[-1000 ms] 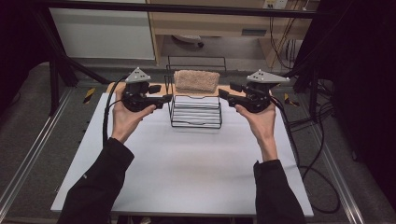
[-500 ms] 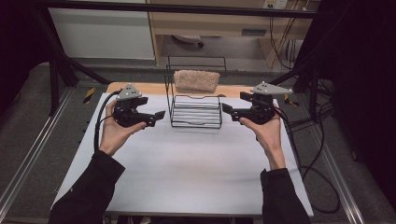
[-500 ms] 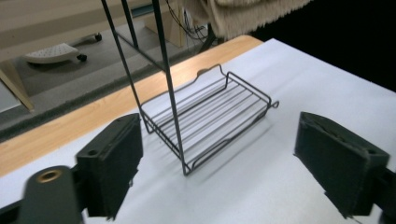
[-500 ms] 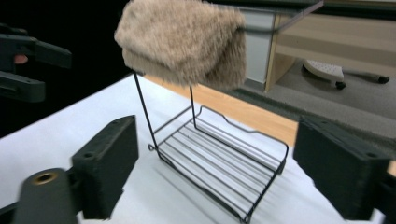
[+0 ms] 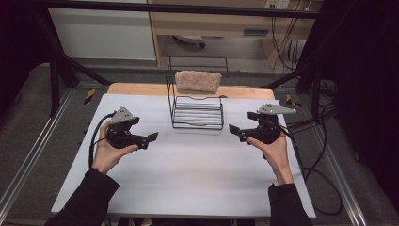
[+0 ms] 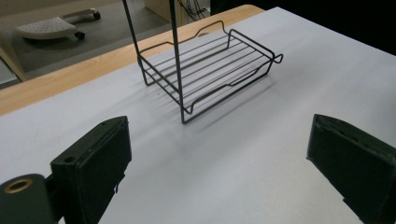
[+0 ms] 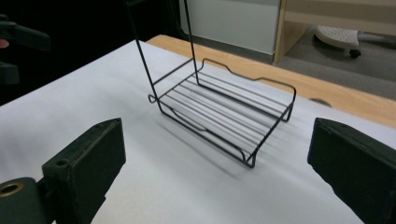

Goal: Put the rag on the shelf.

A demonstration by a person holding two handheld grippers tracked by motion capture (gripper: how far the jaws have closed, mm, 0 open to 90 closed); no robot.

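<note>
Both grippers, left (image 5: 153,137) and right (image 5: 233,129), hang wide open and empty, jaws just spread apart, flanking the rack (image 5: 196,112) that stands mid-table between them with the towel (image 5: 198,81) draped over its top bar, about equally near either hand.

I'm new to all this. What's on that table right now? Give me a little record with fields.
surface: white table with a wooden strip along its far edge
rack: black wire rack standing on the table, its lower shelf bare
towel: tan folded towel resting on top of the rack
left gripper: jaws just opened, nothing between them, left of the rack and apart from it
right gripper: jaws just opened, nothing between them, right of the rack and apart from it
</note>
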